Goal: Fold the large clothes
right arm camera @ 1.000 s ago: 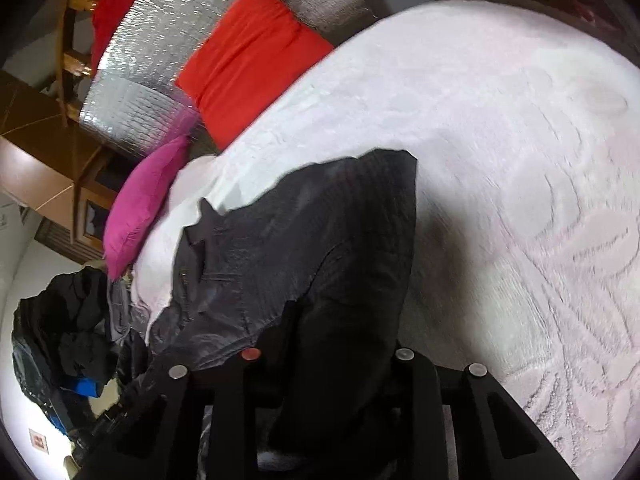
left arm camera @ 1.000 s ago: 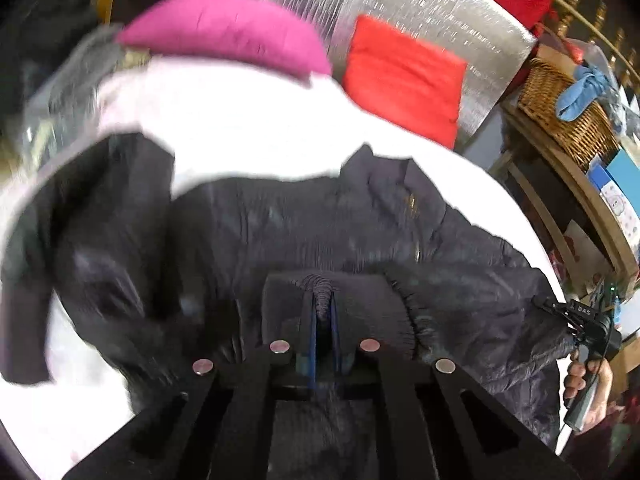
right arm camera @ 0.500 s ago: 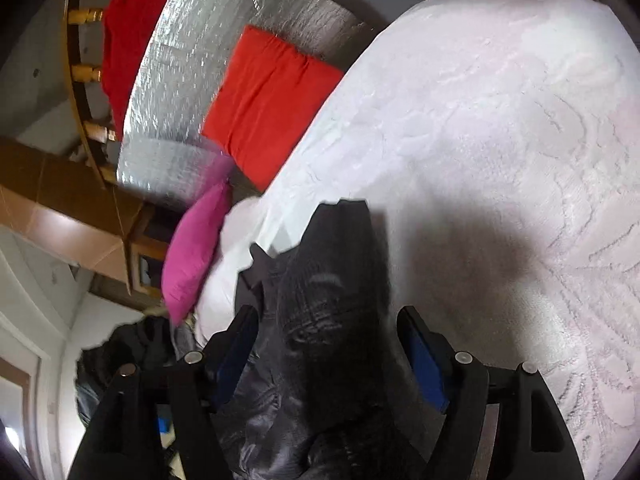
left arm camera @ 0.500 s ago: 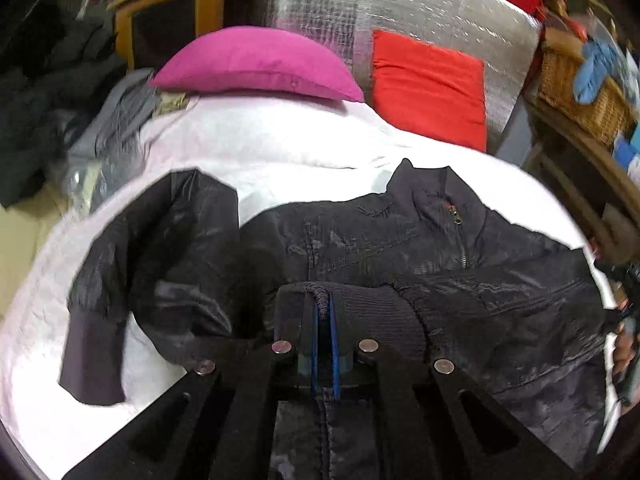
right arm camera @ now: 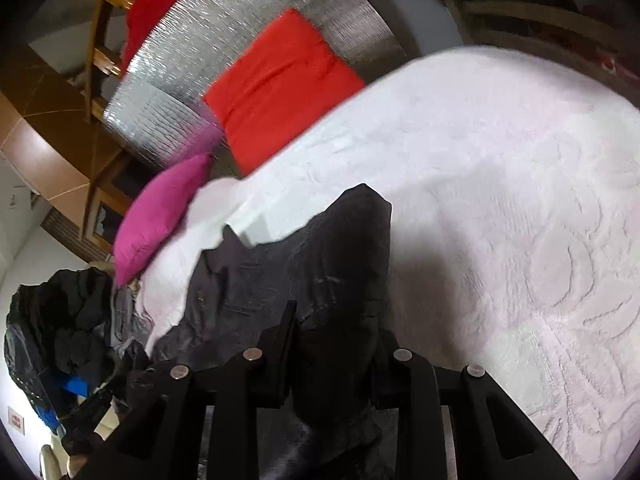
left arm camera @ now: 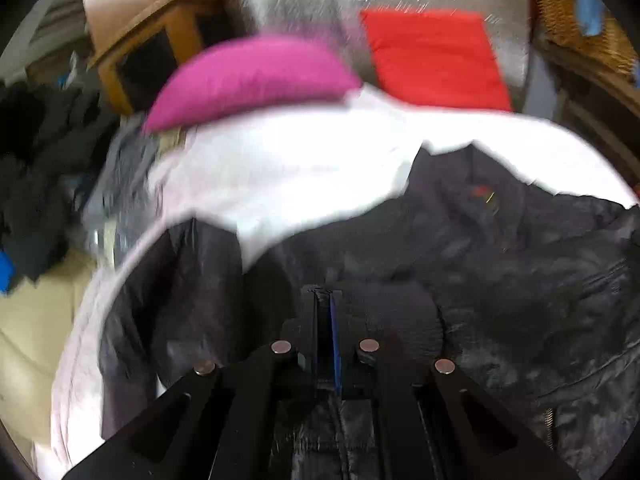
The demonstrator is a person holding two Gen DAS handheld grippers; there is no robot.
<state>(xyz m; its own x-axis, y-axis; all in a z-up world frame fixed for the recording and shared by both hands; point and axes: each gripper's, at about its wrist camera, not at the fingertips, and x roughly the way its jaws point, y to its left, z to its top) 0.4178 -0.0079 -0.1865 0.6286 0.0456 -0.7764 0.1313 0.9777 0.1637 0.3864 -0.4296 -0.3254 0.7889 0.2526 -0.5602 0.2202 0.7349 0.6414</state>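
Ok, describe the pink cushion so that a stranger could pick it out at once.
Start at the white bed with the black jacket spread on it. At its head a silver panel stands upright, and two cushions sit in front of it. The pink cushion is the rounded magenta one lying at the bed's corner, beside the flat red cushion that leans on the panel.

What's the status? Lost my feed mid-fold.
Left gripper shut on black jacket hem. Right gripper closing, jacket fabric between jaws. Jacket spread on white bedspread. Nothing in the way.

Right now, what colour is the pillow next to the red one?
Bright pink, a magenta pillow; the right wrist view shows it sharpest.
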